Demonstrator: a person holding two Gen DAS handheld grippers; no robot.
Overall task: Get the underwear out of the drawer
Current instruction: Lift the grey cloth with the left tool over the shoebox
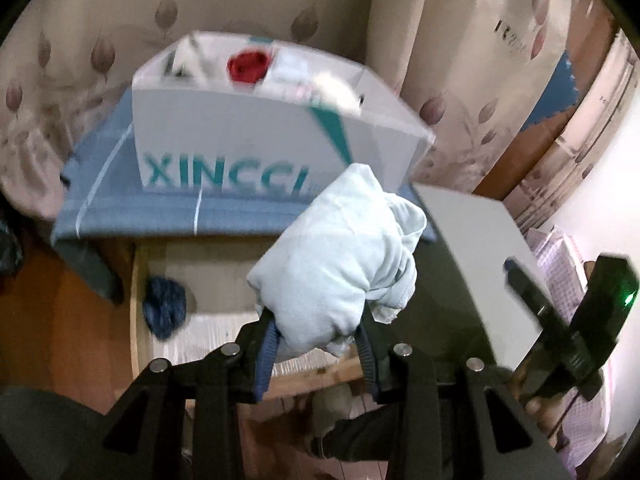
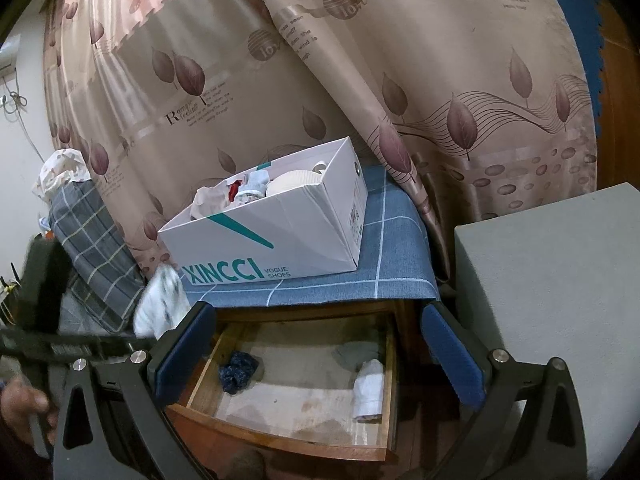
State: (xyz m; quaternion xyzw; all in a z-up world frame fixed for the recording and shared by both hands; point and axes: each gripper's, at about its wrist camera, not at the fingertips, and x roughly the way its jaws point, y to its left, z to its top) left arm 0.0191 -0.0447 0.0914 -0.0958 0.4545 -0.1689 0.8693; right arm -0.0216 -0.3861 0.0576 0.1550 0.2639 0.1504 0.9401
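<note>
The left tongs (image 1: 318,332) are clamping a pale blue bundle of underwear (image 1: 336,256) between their ribbed pads, holding it up above the open drawer (image 2: 292,444) and in front of the white shoebox (image 2: 280,236); the right tongs (image 2: 316,356) are standing wide apart with nothing between them, hovering over the drawer mouth; the left-wrist view is blurring, so the exact height of the bundle over the drawer is hard to judge

Inside the drawer a dark blue crumpled piece (image 2: 239,372) is lying near the left wall, a white rolled piece (image 2: 369,388) is lying against the right wall, and a greyish piece (image 2: 356,350) is sitting just behind the roll; the shoebox, already holding several small garments, is resting on the blue checked cloth (image 2: 400,248) covering the worktop above the drawer

The step in hand looks like carrying the held bundle clear of the drawer, probably toward the shoebox, though that destination is only my guess; to do it well, the grip should be staying firm on the thick fold, since the loose end is hanging out to the right and could be snagging on the box rim; lifting above the box wall before moving across is advisable; the free tongs, meanwhile, are well placed for the white roll, and coming down along the right wall rather than across it should be avoiding the wooden edge
</note>
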